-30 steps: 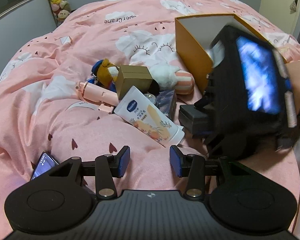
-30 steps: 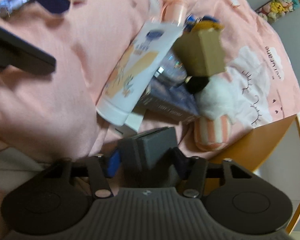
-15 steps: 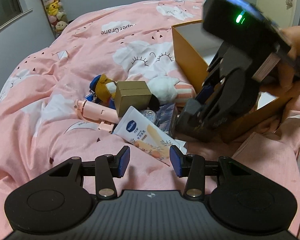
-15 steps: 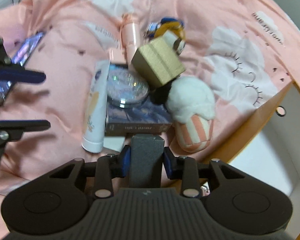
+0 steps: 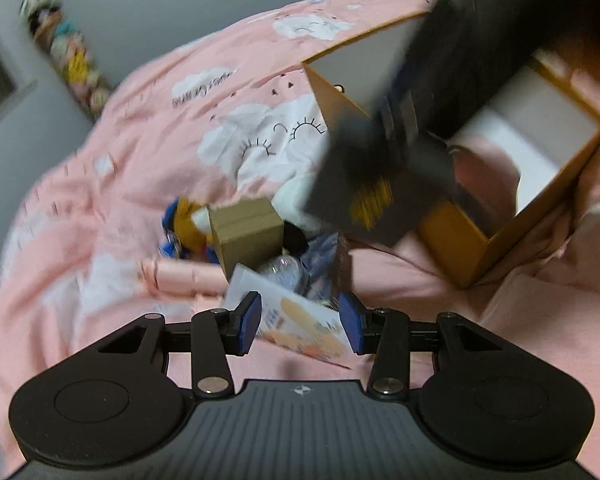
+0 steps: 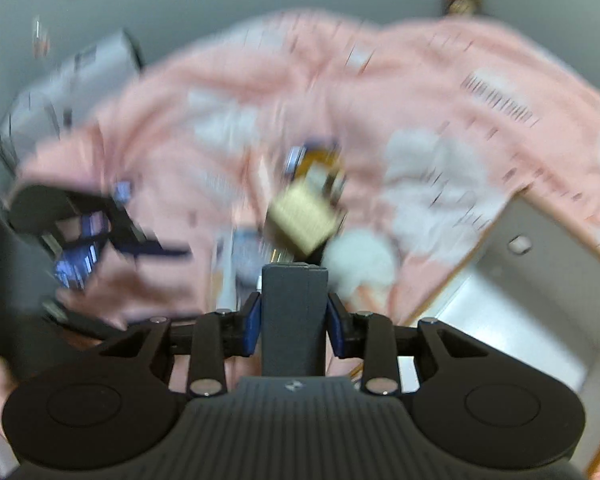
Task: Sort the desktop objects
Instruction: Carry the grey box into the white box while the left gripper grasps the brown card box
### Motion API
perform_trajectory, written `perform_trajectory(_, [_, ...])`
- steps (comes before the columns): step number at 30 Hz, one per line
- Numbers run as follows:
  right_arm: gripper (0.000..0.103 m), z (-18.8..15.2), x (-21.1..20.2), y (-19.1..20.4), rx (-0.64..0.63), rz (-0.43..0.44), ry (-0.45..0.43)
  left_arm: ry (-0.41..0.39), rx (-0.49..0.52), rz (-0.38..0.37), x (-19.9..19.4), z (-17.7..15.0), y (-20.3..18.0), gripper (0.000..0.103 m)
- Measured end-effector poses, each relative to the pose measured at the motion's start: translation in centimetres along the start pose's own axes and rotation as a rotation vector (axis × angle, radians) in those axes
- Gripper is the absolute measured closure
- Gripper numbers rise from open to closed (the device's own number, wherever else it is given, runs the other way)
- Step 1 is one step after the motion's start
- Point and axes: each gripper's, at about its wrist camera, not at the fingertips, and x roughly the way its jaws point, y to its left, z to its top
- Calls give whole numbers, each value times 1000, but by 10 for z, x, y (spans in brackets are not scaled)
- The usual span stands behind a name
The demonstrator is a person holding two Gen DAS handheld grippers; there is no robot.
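Observation:
My right gripper (image 6: 294,314) is shut on a dark grey box (image 6: 294,304) and holds it in the air near the open orange box (image 6: 512,300). From the left wrist view the grey box (image 5: 380,184) hangs blurred over the orange box's (image 5: 540,200) near wall. My left gripper (image 5: 300,322) is open and empty, just above a white lotion tube (image 5: 296,320). Behind the tube lie a small tan carton (image 5: 248,232), a plush toy (image 5: 184,220), a pink bottle (image 5: 176,276) and a round clear compact (image 5: 284,272).
Everything lies on a pink quilt (image 5: 120,184) with cloud prints. A phone (image 6: 78,256) lies on the quilt beyond the left gripper in the right wrist view. A white and striped plush (image 6: 360,268) lies beside the orange box. Grey walls stand behind the bed.
My right gripper has lifted the grey box up and toward the orange box. My left gripper has moved forward over the lotion tube. Both views are now motion blurred.

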Motion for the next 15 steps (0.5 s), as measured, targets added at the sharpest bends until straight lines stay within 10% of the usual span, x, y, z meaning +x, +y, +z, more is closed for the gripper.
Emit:
perform_trajectory(6, [67, -14, -59, -38, 176, -122, -174, 43, 262, 134, 30, 11, -52, 52])
perform_trajectory(15, [67, -81, -72, -85, 438, -179, -177, 155, 468, 207, 79, 7, -85, 52])
